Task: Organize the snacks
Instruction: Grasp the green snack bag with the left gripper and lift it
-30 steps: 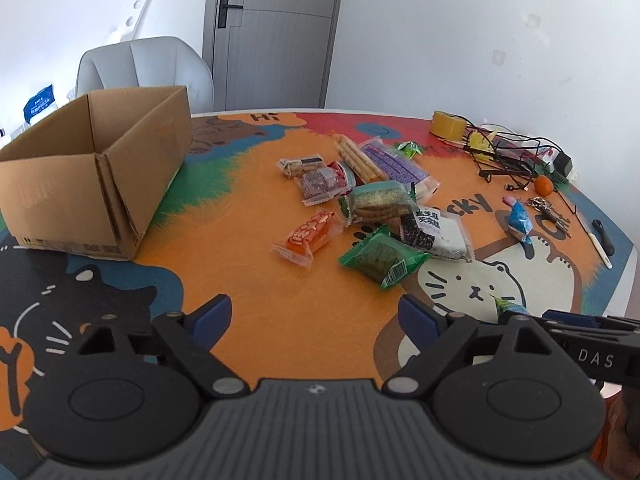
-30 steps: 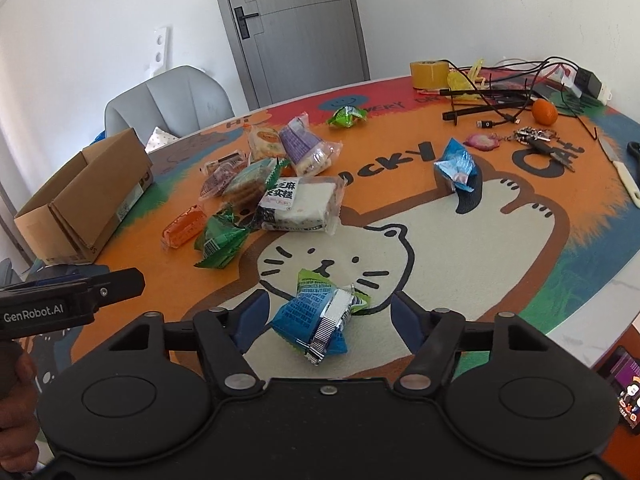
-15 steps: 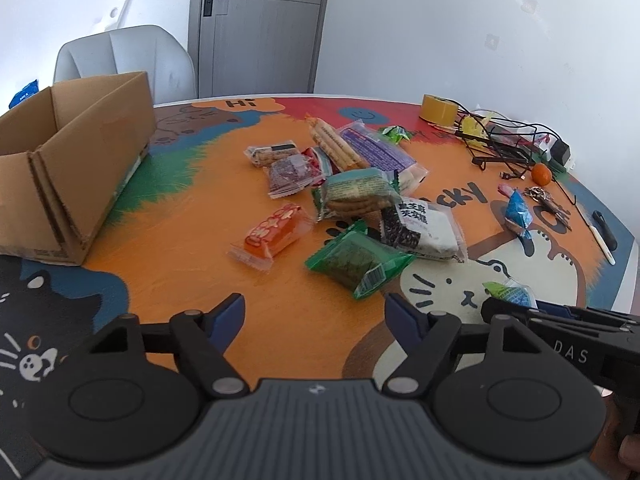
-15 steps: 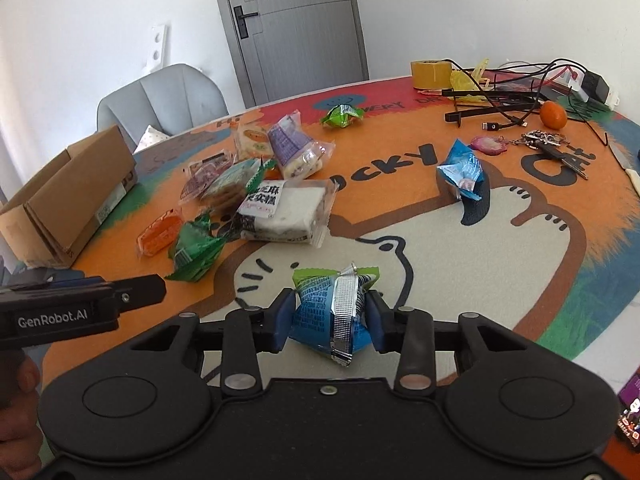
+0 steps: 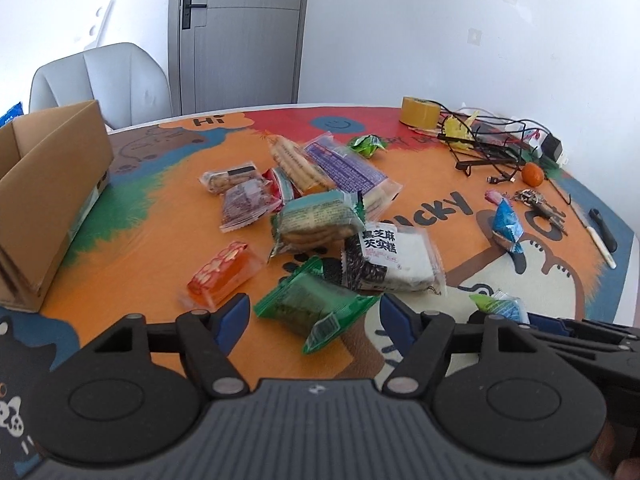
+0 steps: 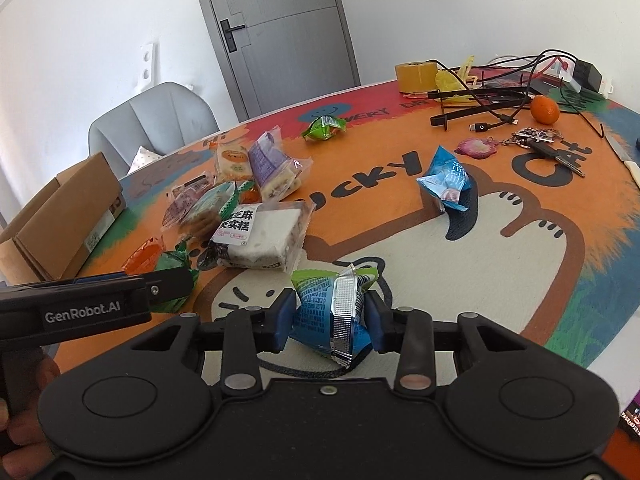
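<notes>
Across the whole width of both views spreads the table (image 5: 168,216), covered by a bright orange cartoon-cat mat, with a grey chair (image 5: 100,80) behind its far edge. At the left edge of that table stands an open cardboard box (image 5: 52,184), its flaps up. Near the middle lies the pile of snacks: a large white-and-black sesame cake packet (image 5: 394,258) touches a dark green packet (image 5: 316,306) in front of it and a pale green biscuit packet (image 5: 318,220) behind it, with a purple packet (image 5: 346,166) farther back and an orange packet (image 5: 222,272) lying just left of the green one. Well apart to the right, a blue pouch (image 6: 446,180) sits alone on the mat, and a small green pouch (image 6: 324,126) lies near the far side. Beyond these, at the far right, are a roll of yellow tape (image 6: 414,76), tangled black cables (image 6: 492,100), a tangerine (image 6: 544,109) and a bunch of keys (image 6: 540,146). The left tongs (image 5: 314,320) hang spread wide, low over the table, with the dark green packet lying between the blue pads (image 5: 234,318) and touching neither. The right tongs (image 6: 328,316) are pinching a small blue-and-green pouch (image 6: 332,312) by its sides, silver seam facing the camera; whether it is clear of the mat I cannot tell.
</notes>
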